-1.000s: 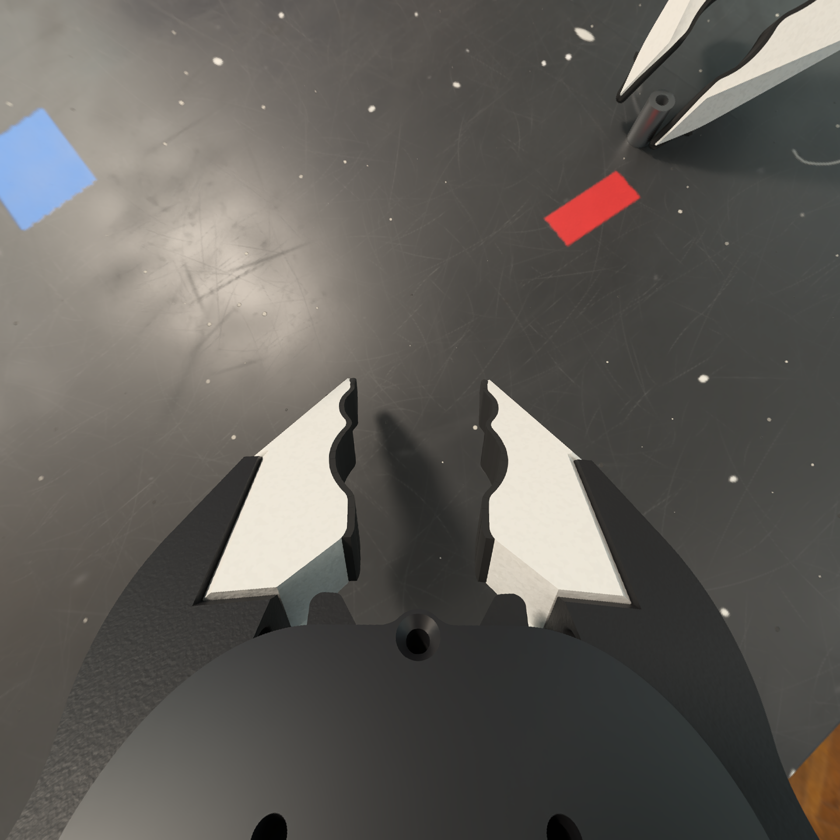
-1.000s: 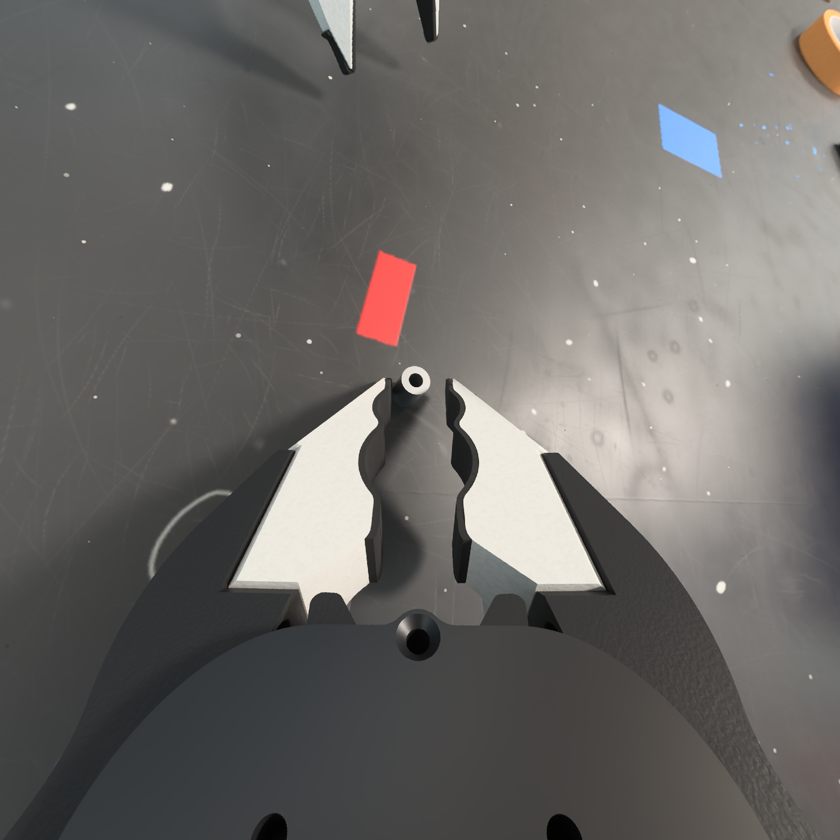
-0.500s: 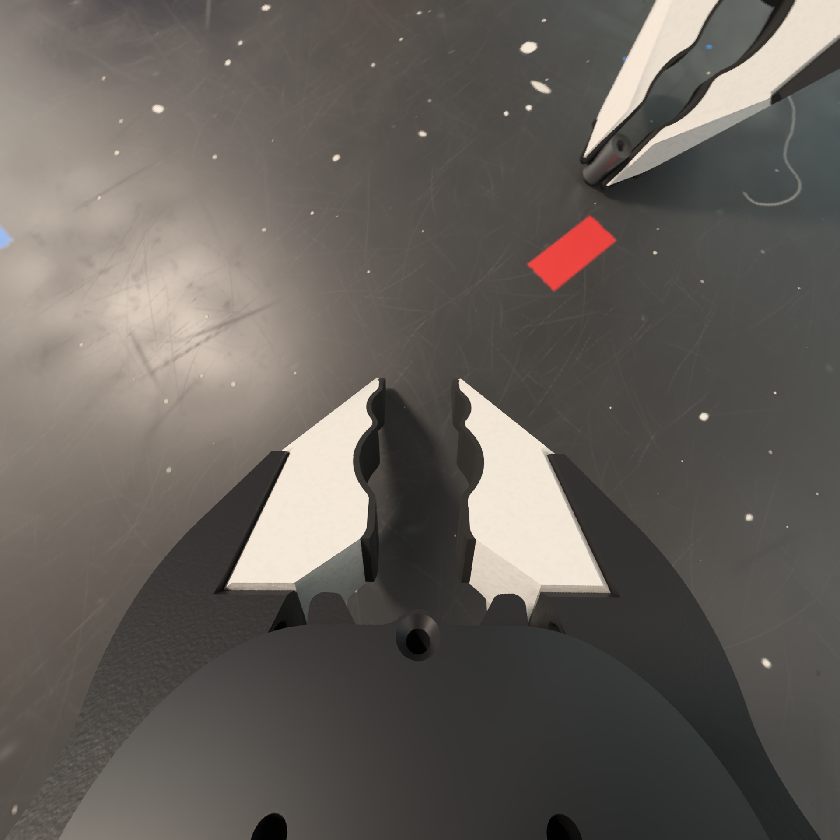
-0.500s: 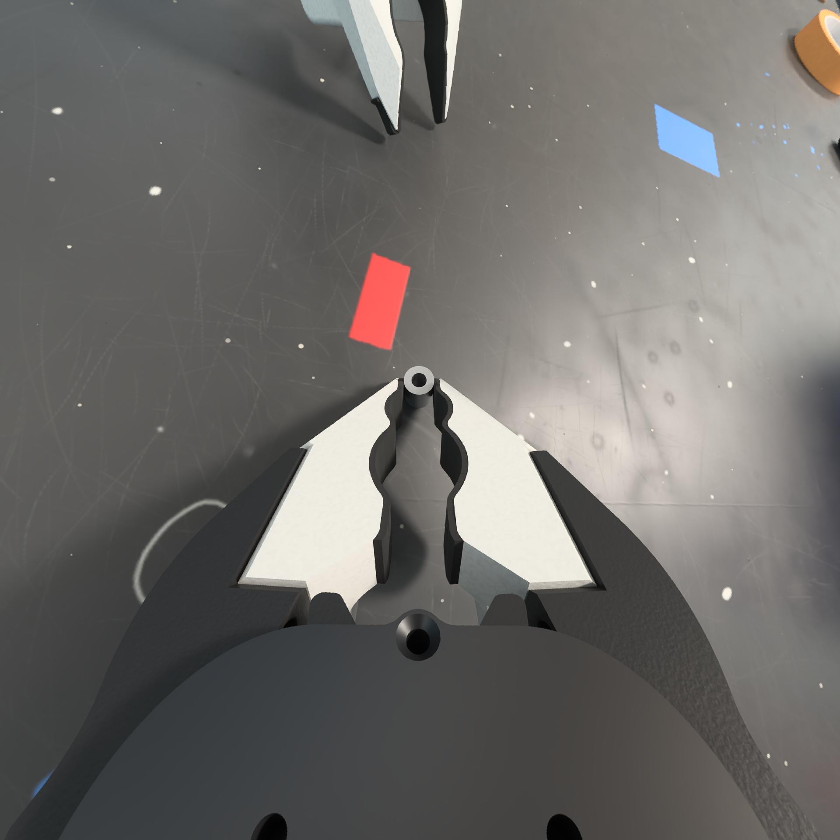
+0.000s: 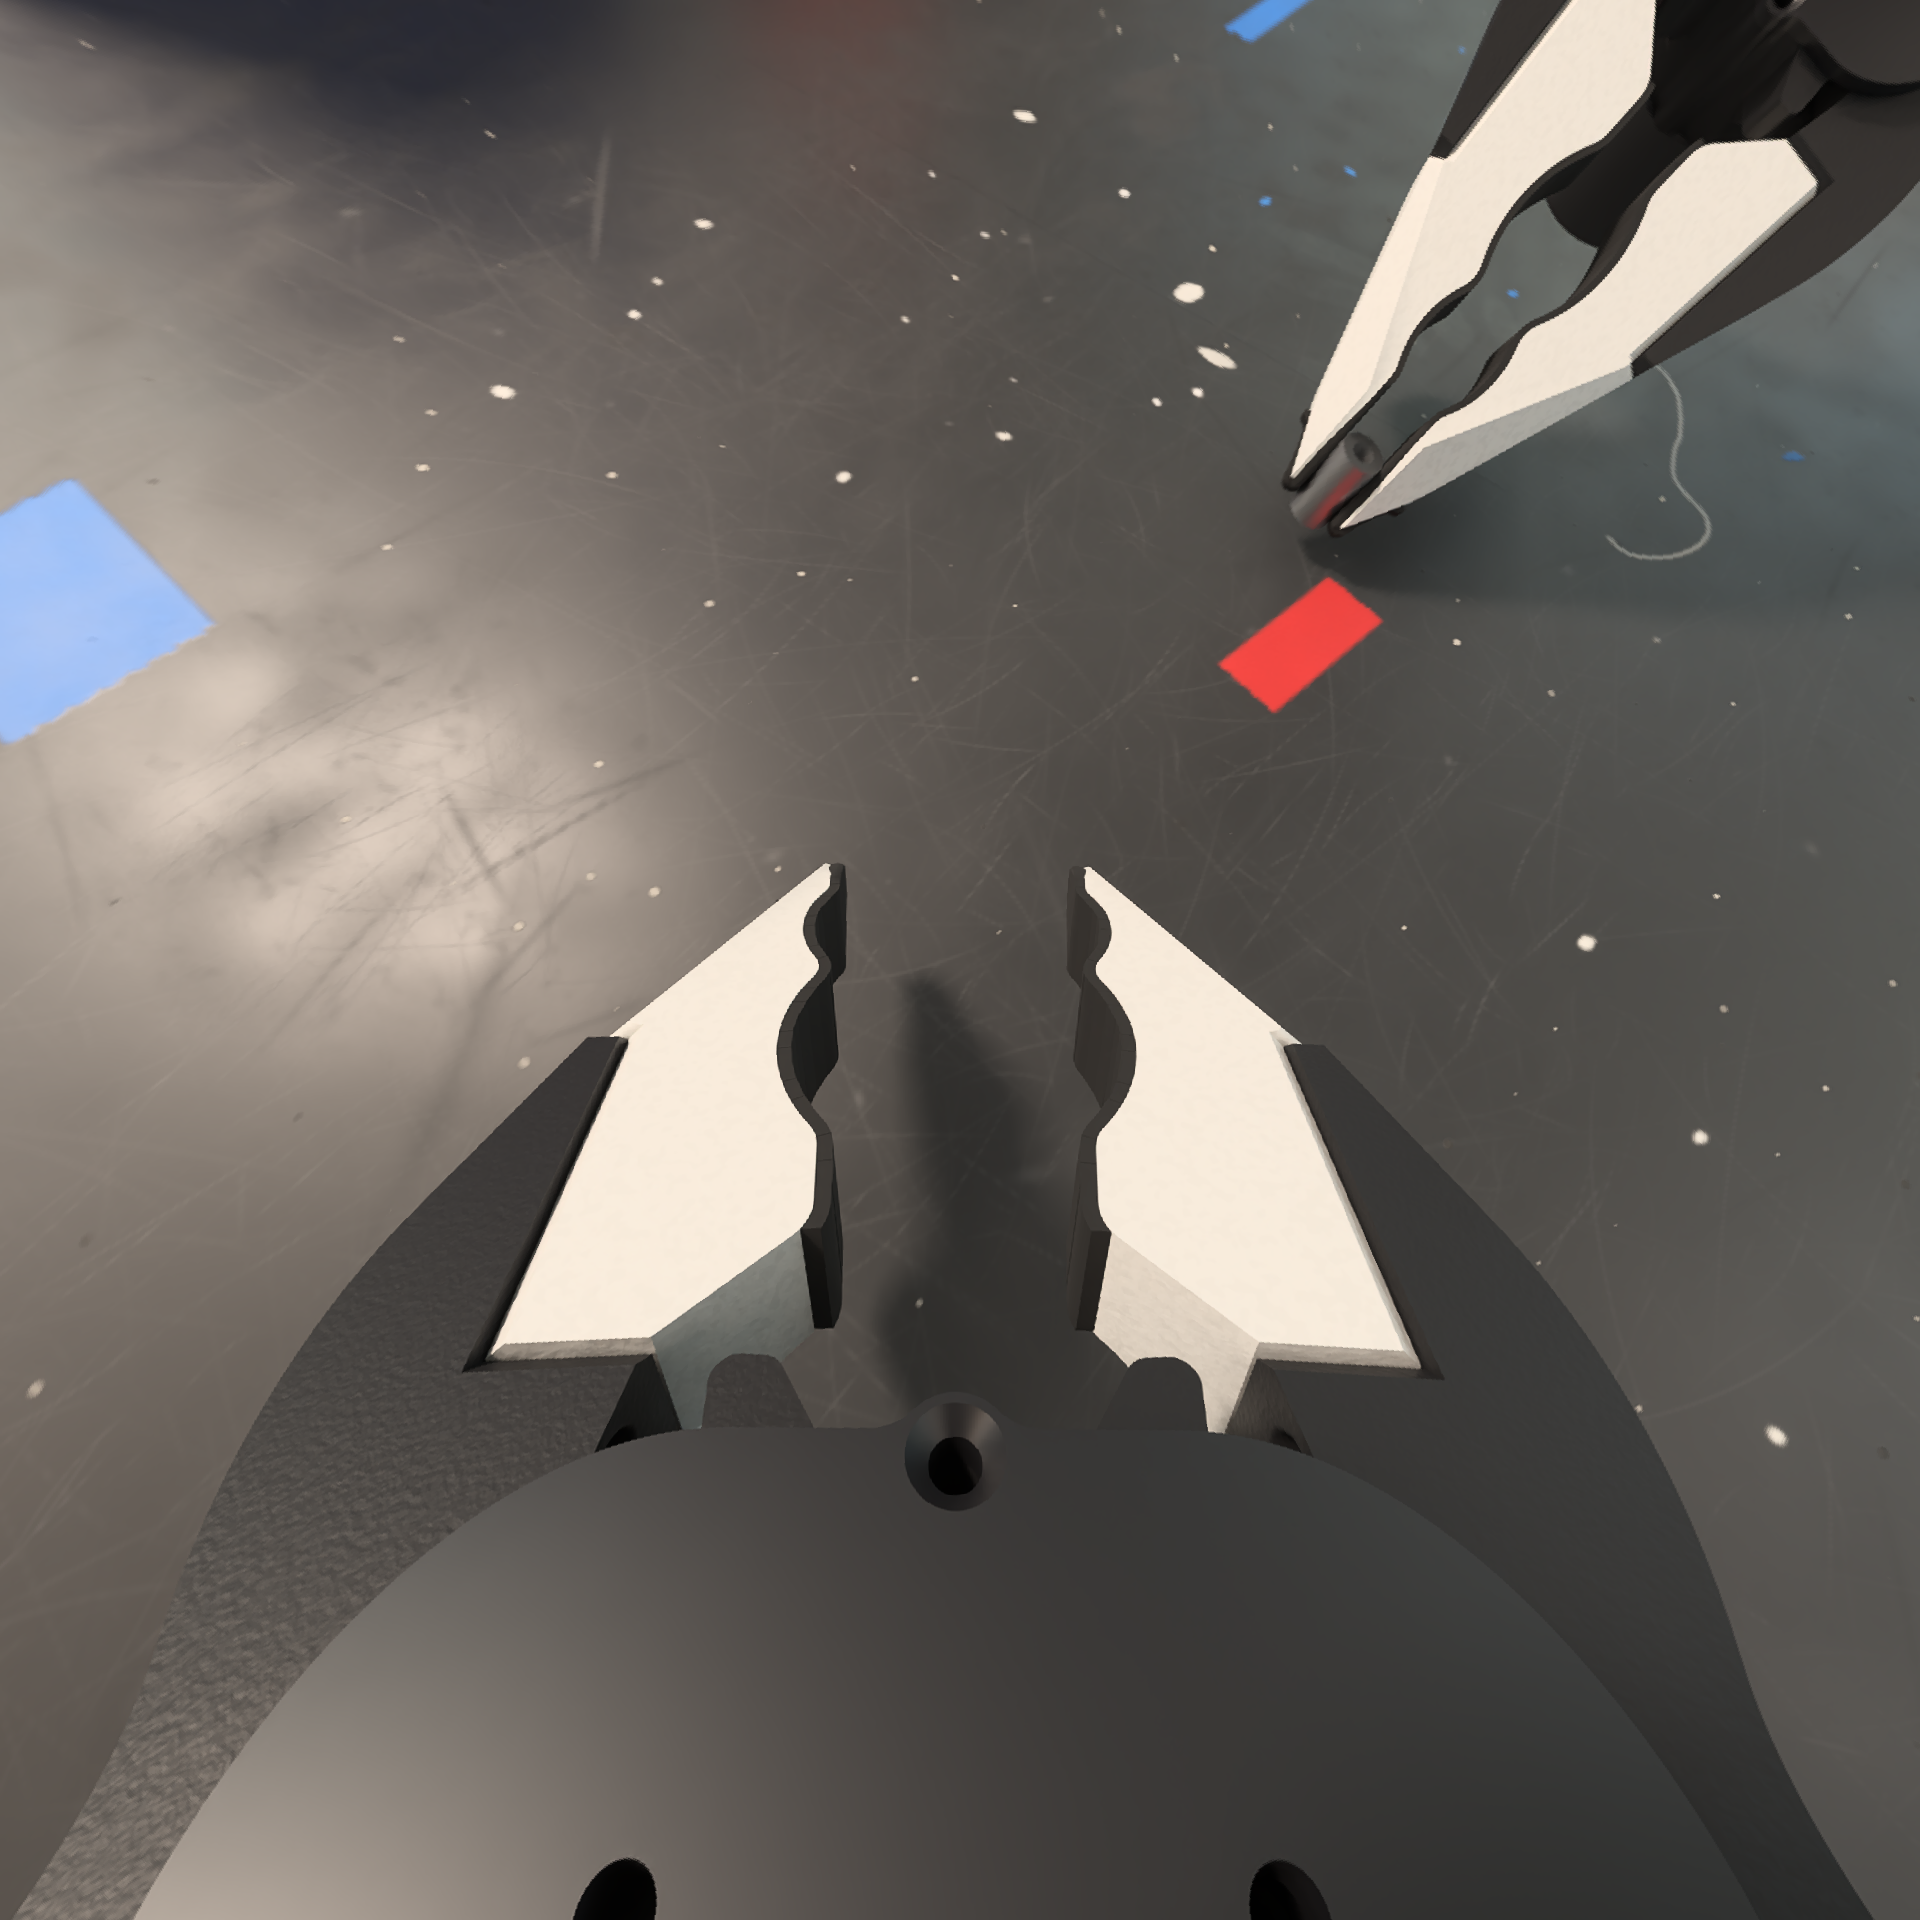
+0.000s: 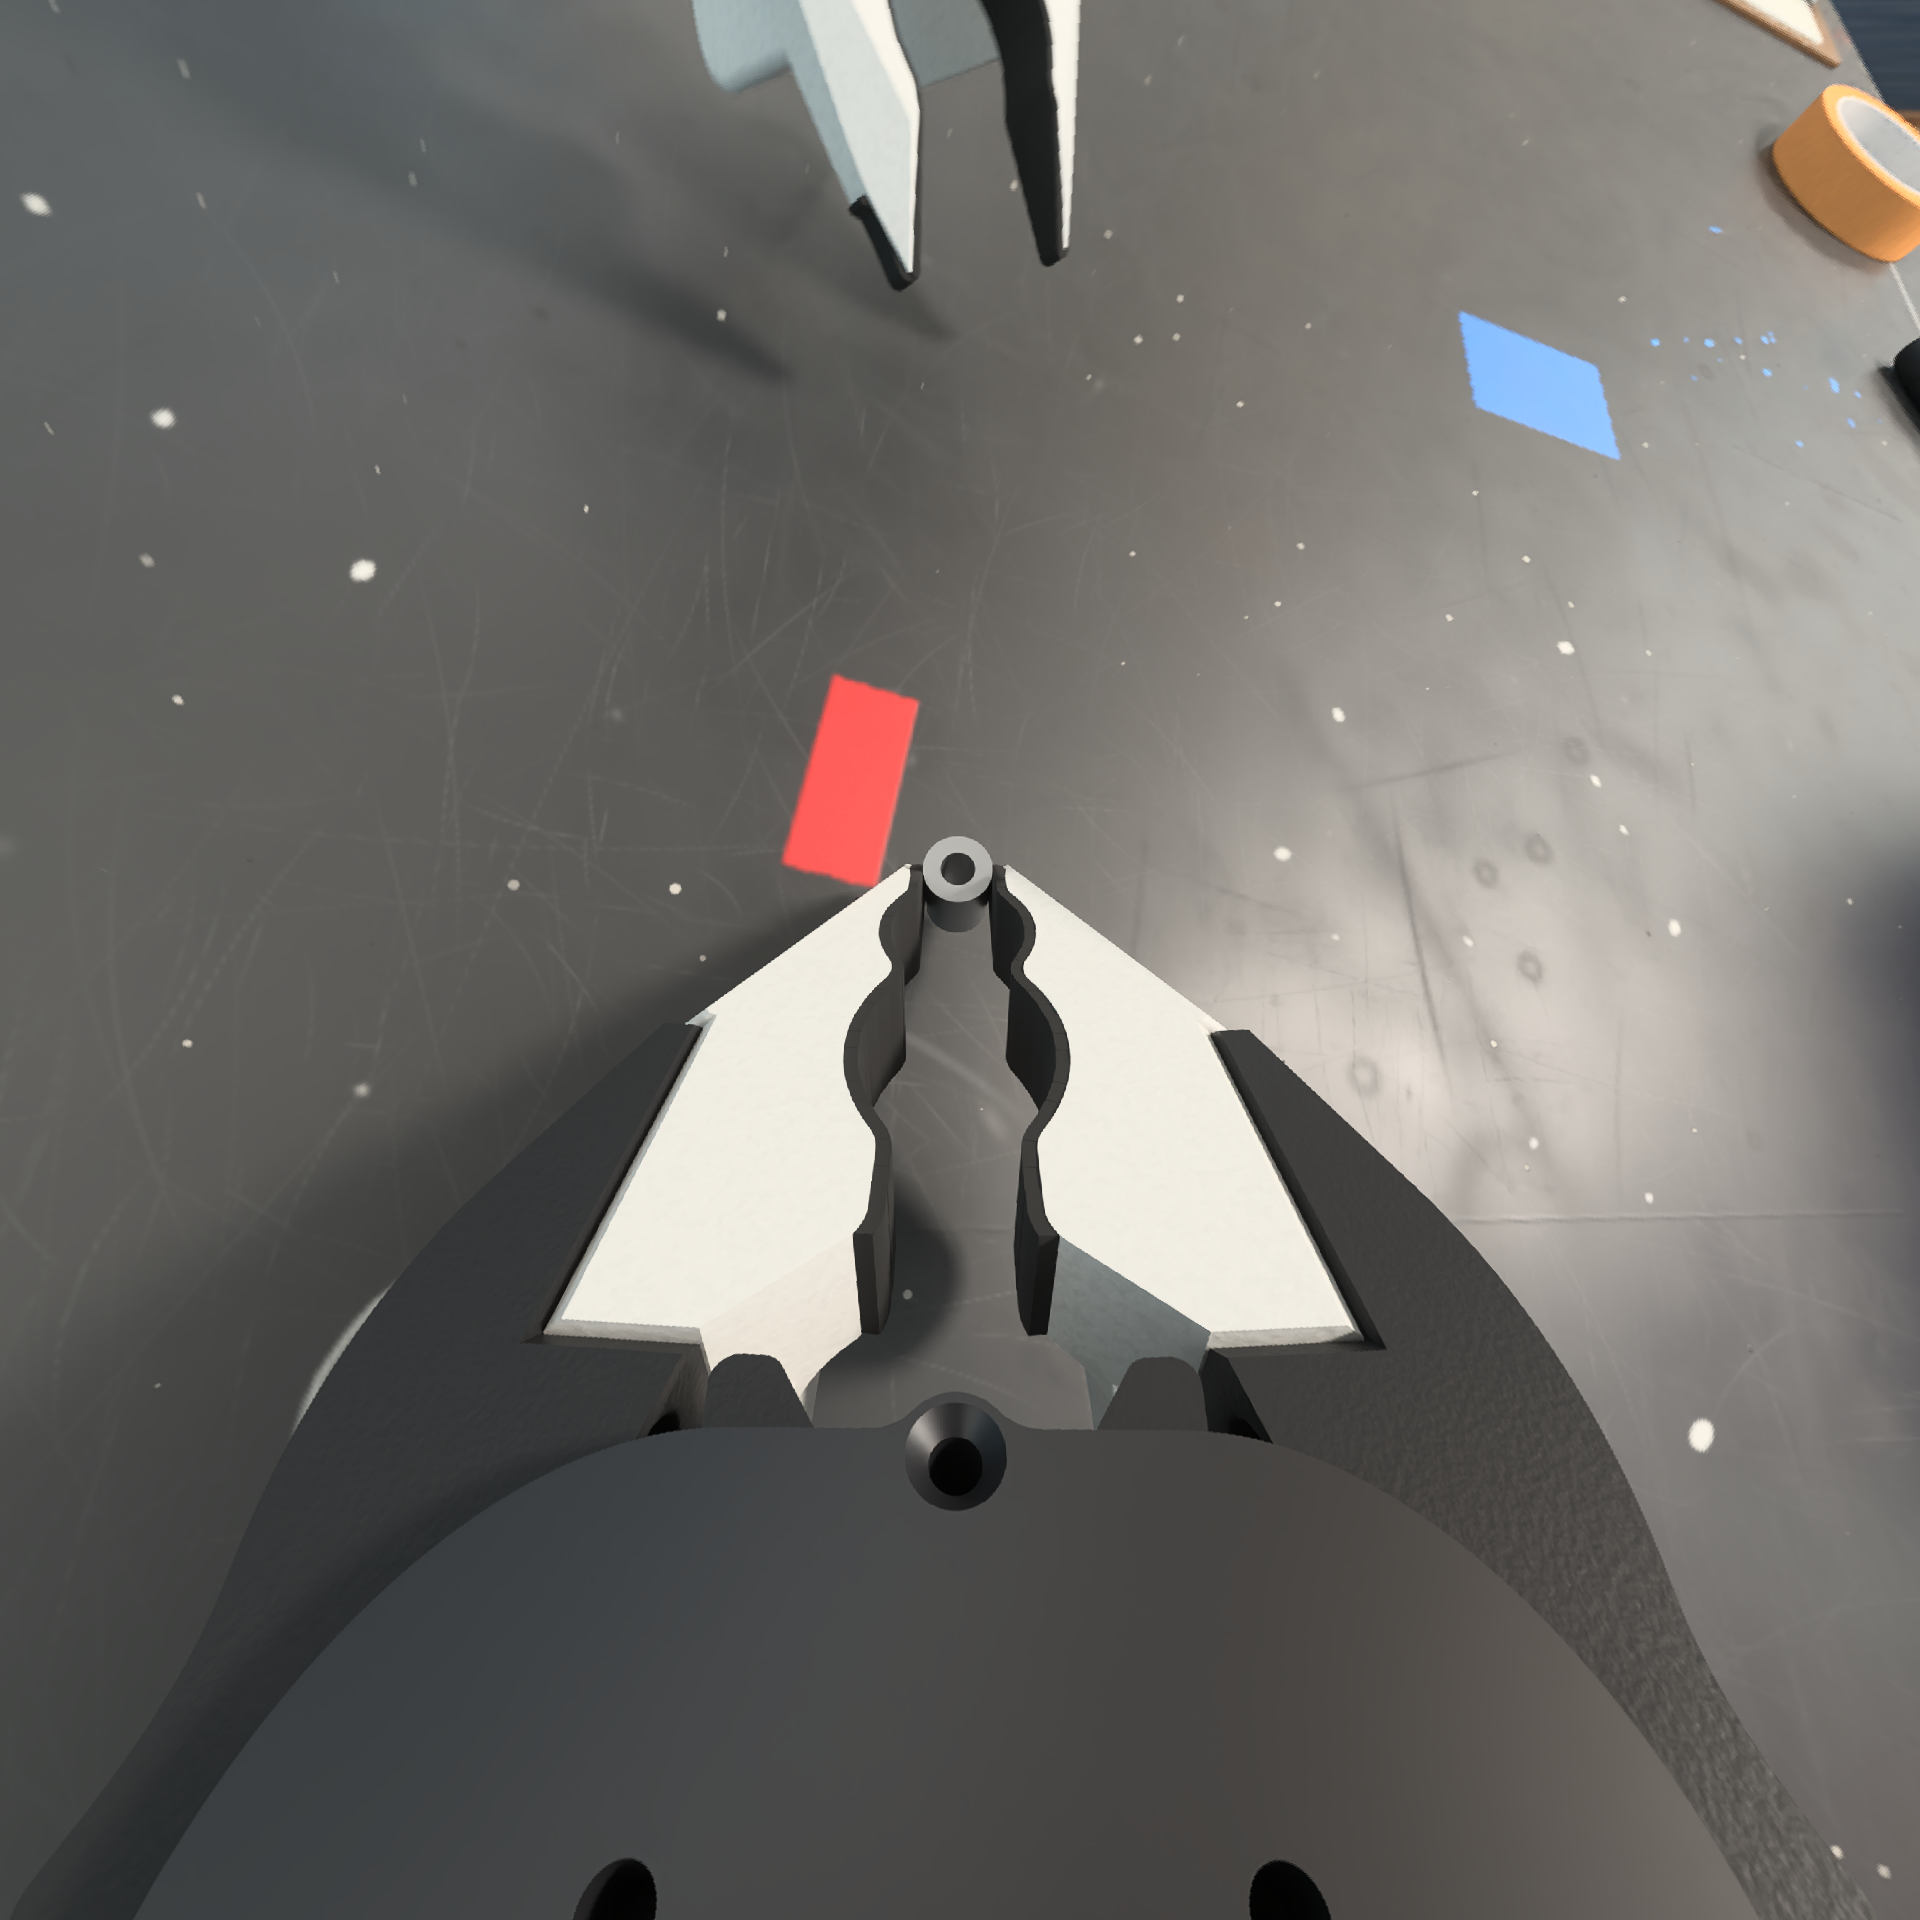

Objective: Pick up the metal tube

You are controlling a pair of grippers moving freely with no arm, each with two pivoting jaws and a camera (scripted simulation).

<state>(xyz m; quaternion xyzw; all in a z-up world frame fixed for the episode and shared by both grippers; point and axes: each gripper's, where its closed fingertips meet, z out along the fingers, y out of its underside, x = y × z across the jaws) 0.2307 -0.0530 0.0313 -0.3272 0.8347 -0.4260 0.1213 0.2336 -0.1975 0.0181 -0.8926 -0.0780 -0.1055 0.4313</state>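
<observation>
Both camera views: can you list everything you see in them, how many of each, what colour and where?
Tube: one, grey metal, hollow, pinched at the tips of the right gripper, just short of the red patch.
Red patch: one, red rectangle, flat on the table between the two grippers.
Blue patch: one, blue, flat on the table, off to the side of the red one; a blue strip at the top edge of the left wrist view may be another.
Tape roll: one, orange, near the table's far corner.
Table: one, dark grey, scratched, white-speckled.
Left gripper: white fingers, black body, open, holding nothing.
Right gripper: same colours, shut on the tube.
</observation>
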